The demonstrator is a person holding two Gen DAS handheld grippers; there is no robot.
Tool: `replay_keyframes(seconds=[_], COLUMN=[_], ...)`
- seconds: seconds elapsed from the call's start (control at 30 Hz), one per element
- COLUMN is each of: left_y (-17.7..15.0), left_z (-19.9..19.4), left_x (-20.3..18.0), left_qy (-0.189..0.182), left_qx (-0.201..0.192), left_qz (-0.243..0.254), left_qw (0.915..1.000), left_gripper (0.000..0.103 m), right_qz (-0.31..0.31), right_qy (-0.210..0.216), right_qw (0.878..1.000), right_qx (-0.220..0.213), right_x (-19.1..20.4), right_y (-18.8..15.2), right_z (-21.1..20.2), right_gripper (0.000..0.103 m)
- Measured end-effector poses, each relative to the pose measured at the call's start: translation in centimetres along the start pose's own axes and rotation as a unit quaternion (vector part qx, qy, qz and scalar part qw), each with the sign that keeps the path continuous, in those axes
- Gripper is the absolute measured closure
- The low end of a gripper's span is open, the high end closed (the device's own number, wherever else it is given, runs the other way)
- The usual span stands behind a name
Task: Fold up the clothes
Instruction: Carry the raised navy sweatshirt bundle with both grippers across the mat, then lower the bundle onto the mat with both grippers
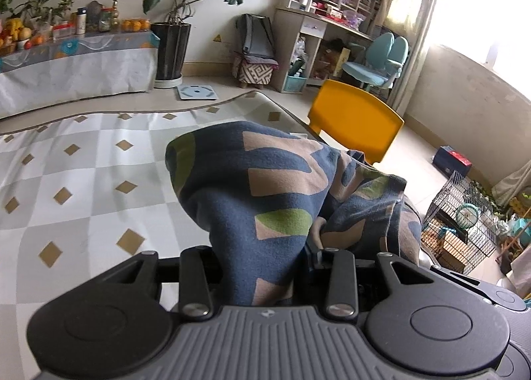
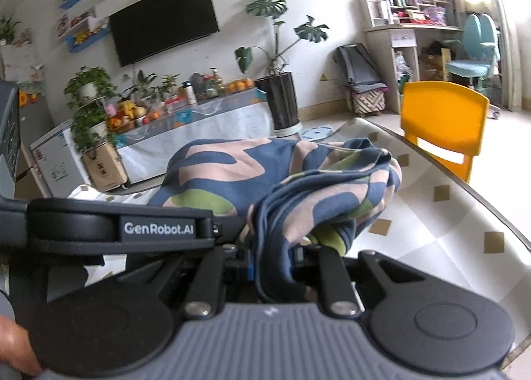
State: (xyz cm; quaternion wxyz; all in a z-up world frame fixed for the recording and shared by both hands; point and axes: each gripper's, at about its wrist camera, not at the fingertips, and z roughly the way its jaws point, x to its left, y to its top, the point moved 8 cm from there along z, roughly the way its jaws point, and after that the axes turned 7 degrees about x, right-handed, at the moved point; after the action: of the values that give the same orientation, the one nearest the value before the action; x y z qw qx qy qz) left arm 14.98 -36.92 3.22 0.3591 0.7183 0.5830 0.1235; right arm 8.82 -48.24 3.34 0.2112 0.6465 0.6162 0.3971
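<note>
Left wrist view: left tool (image 1: 262, 267) clamped on patterned garment (image 1: 265, 181).
Right tool (image 2: 272, 267): clamped on bunched hem (same garment).
Risk: thick bunch could slip, dropping onto worktop (image 1: 99, 164).

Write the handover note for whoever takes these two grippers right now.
Left gripper: shut on the patterned cloth, a thick bunch of it between the fingers.
Right gripper: shut on another bunched edge of the same cloth.
The cloth hangs lifted and crumpled between both grippers, above the checkered table; a yellow chair stands at the far edge.
Done: cloth picked up at two places.
Left: spread it flat on the table, then make the folds. No fold is visible yet.
</note>
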Motion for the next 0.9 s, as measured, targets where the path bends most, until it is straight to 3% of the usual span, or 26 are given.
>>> replay_keyframes(seconds=[0.53,0.9], left_y=[0.4,0.4], left_z=[9.5,16.0], left_x=[-1.4,-2.0], left_qy=[-0.009,-0.026], left_qx=[0.051,0.079], left_qz=[-0.007,-0.021], left_qw=[0.9986,0.9963], left_gripper=[0.066,0.063], right_qz=[0.036,0.041], right_qy=[-0.035,-0.091], right_qw=[0.998,0.993], right_qx=[0.045,0.064], right_x=[-6.7,-11.2], right_y=[-0.1,-0.5], right_z=[8.0,13.3], right_gripper=[0.087,0.085])
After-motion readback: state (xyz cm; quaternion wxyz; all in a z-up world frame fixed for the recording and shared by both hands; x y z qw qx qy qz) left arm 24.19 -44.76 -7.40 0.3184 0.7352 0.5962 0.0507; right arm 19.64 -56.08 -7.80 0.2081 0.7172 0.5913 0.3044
